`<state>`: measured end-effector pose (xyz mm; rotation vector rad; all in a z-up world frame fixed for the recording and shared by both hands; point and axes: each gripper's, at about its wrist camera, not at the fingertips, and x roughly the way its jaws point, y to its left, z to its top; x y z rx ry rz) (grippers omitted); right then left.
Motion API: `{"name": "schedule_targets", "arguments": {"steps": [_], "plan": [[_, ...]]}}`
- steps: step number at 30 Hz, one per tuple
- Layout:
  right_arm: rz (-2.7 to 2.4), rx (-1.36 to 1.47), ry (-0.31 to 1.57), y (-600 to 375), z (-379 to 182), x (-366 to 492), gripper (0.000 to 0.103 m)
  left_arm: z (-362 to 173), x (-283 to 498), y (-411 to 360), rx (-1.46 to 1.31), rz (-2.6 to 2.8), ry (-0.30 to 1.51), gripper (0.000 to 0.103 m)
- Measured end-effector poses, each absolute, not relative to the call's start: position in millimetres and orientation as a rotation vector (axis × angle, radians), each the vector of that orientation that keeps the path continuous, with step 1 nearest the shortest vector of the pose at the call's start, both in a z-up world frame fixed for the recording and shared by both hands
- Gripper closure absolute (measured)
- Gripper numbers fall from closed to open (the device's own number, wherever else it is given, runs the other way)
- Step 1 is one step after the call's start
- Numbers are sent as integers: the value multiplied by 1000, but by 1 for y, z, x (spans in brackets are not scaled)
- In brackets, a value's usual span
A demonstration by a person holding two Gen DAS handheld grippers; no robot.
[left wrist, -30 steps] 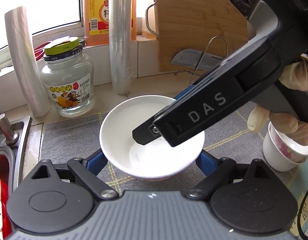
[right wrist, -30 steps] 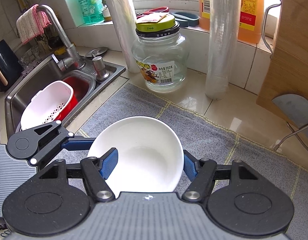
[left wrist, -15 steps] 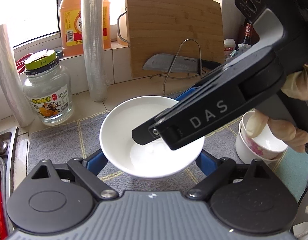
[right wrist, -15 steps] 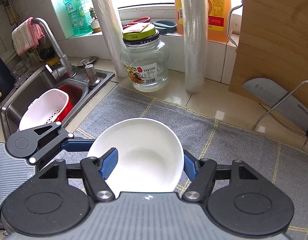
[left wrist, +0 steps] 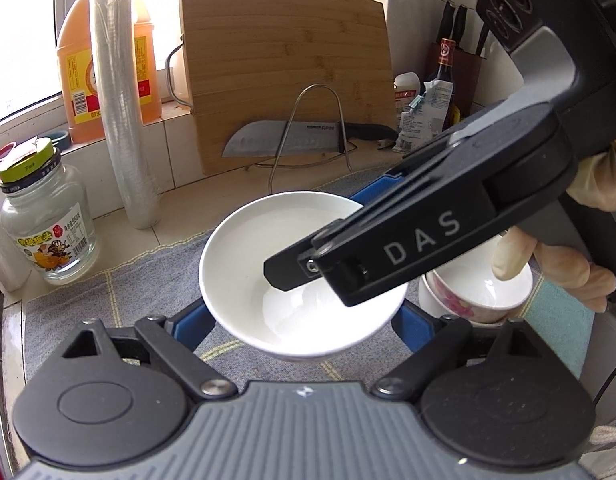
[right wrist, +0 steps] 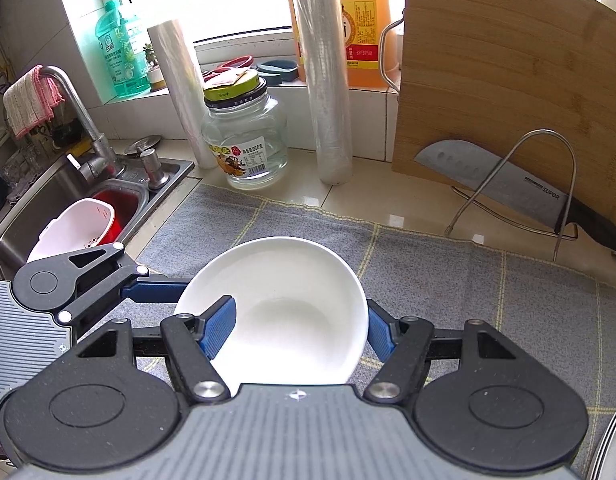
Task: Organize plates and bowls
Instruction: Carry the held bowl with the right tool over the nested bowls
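Bowl (left wrist: 303, 276) in white, carried above the grey mat (right wrist: 488, 280), both the left gripper (left wrist: 303, 322) and right gripper (right wrist: 295, 328) clamped on its rim. Stacking it into the flowered bowls (left wrist: 468, 300) on the right looks undone.

Black gripper (left wrist: 348, 276) lettered "DAS", blue jaws, grey ribbed body, silver screws, pale glove (left wrist: 548, 264).

Jar (right wrist: 243, 136) left of wrap roll (right wrist: 328, 80); cutting board (right wrist: 504, 92) right; knife (right wrist: 496, 188) before board; mat (right wrist: 468, 280) on desk (right wrist: 388, 204).
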<state>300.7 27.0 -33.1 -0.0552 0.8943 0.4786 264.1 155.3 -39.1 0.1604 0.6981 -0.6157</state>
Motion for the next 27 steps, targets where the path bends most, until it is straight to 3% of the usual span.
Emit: {"name": "schedule_targets", "arguments": {"steps": [27], "plan": [[177, 50, 856, -57, -29, 251, 29, -35, 258, 80, 252, -909, 658, 10]]}}
